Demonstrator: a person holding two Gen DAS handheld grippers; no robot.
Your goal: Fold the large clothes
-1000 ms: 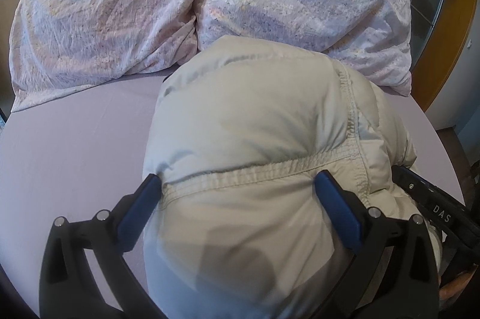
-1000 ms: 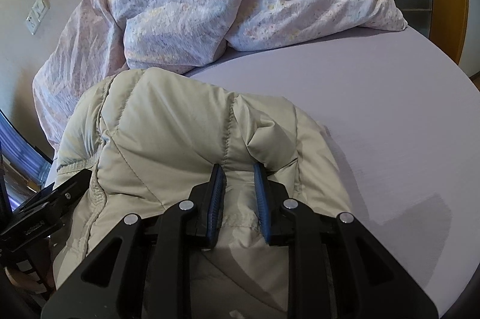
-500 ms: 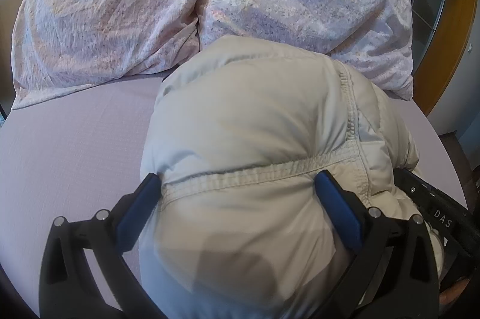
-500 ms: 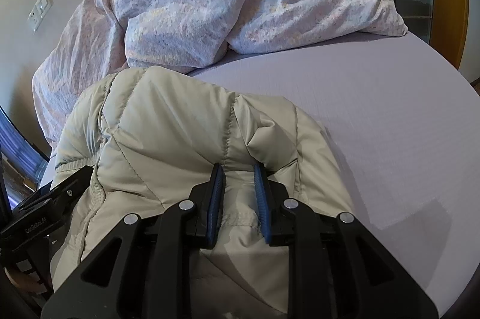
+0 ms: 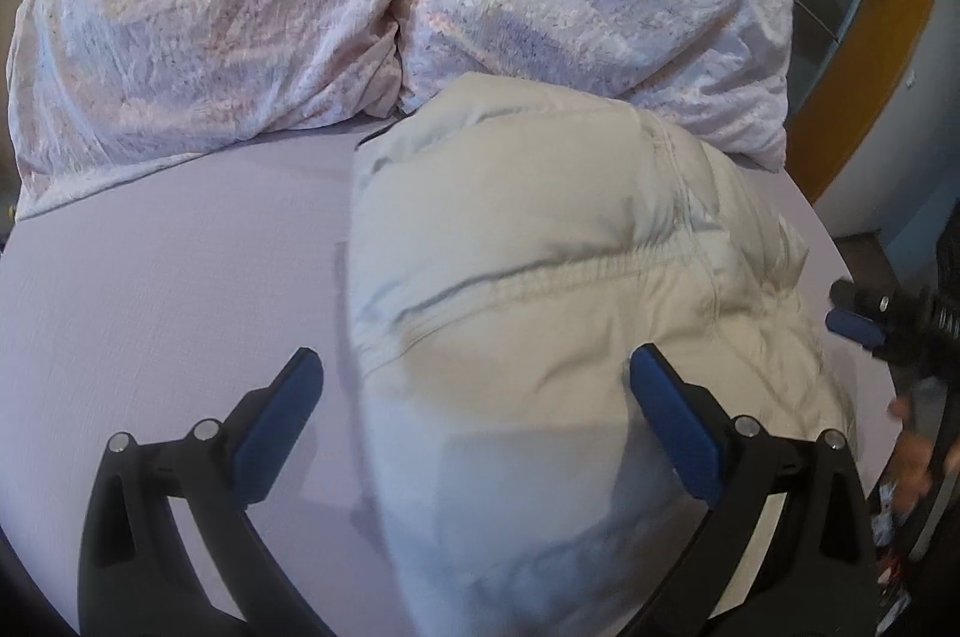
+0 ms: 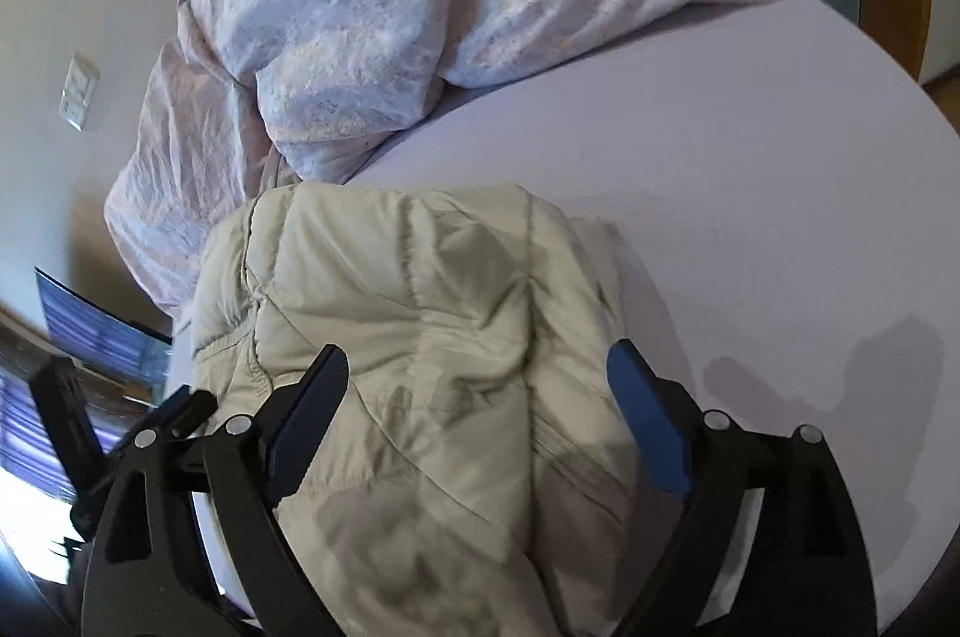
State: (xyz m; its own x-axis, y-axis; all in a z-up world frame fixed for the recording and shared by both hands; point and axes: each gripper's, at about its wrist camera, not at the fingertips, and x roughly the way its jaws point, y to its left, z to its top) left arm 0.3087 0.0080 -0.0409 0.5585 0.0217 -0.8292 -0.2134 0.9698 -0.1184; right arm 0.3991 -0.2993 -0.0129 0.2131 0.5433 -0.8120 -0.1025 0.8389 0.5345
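Beige puffer jacket (image 5: 540, 277) is bunched at near edge of bed (image 5: 168, 289); left hand-held gripper (image 5: 474, 385) and right hand-held gripper (image 6: 480, 379) are spread apart over it, nothing clamped; duvet (image 5: 300, 7) is heaped at far edge.

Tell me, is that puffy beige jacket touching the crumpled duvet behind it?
Cannot tell. In the left wrist view the jacket overlaps the duvet; in the right wrist view their edges meet, but neither shows contact or a gap.

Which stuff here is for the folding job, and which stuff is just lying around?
For the job:
puffy jacket, lying bundled on the bed
left claw, open
right claw, open

Just lying about:
crumpled duvet at the far side of the bed
bed sheet underneath it all
light switch on the wall
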